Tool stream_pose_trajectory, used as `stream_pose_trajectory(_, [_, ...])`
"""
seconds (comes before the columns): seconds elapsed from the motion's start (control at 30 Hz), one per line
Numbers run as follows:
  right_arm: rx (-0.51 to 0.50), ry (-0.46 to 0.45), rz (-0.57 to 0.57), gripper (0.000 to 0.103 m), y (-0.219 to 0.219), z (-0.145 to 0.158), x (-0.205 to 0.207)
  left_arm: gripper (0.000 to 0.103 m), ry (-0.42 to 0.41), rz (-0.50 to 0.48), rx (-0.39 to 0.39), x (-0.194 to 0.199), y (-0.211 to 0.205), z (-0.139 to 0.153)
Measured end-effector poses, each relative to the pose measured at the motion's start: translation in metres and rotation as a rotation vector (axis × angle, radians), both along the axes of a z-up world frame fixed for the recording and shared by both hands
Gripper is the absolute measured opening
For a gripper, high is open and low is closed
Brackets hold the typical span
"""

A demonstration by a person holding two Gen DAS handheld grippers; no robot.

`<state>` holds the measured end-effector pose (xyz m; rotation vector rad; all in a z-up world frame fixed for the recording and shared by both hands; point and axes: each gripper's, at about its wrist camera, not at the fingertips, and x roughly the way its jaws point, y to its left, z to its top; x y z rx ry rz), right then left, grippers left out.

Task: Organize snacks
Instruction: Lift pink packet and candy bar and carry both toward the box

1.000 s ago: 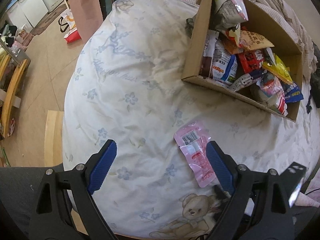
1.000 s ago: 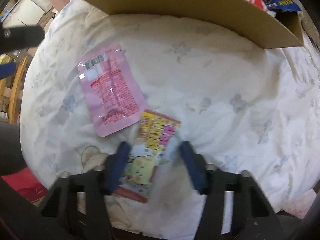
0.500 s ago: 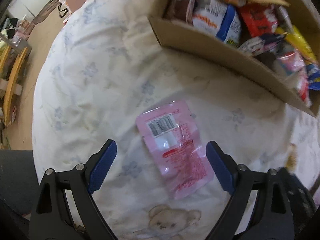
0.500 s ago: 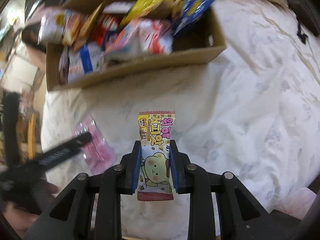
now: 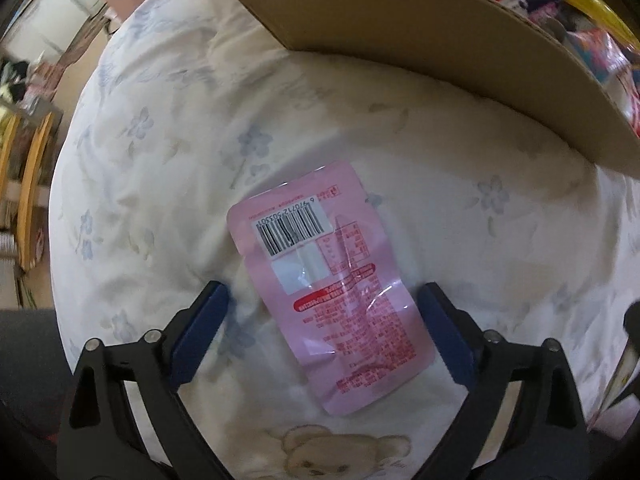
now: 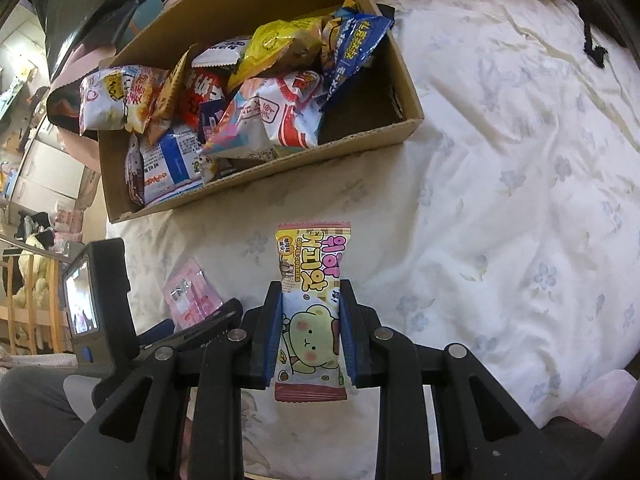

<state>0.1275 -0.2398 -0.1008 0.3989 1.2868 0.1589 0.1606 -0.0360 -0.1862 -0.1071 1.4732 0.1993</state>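
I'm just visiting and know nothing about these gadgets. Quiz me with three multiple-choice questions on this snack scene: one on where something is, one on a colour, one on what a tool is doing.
1. Where does the pink packet lie?
A. inside the cardboard box
B. on the floral bedding, between the open left tool's fingers
C. on the floor

2. What colour are the pads on the tool fingers?
A. blue
B. green
C. white

3. What is the right tool doing?
A. hanging open
B. gripping the box
C. shut on the bear wafer packet

Answers:
1 B: it rests on the bedding, outside the cardboard box.
2 A: both pads are blue.
3 C: its fingers press both packet sides.
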Motion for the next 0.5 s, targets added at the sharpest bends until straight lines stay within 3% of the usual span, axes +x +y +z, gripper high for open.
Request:
stream_pose_trajectory(0.03, [0.002,0.000,-0.004,0.027,-0.001,0.000,0.000,0.088,0.004,-0.015,-0.004,0.001,0.002,0.001])
stream_pose_trajectory(0.2, [0.013,0.002,-0.003,0.027,-0.002,0.001,-0.002,0.058,0.025,-0.185,-0.001,-0.002,0.003,0.013])
stream_pose_trajectory(0.33, [0.007,0.015,0.015,0.027,0.008,-0.005,0.001,0.053,0.058,-0.272,-0.005,-0.004,0.007,0.019])
stream_pose_trajectory(0.5, [-0.002,0.012,0.040,0.027,0.017,-0.005,0.001,0.050,0.053,-0.301,-0.007,-0.011,0.010,0.022])
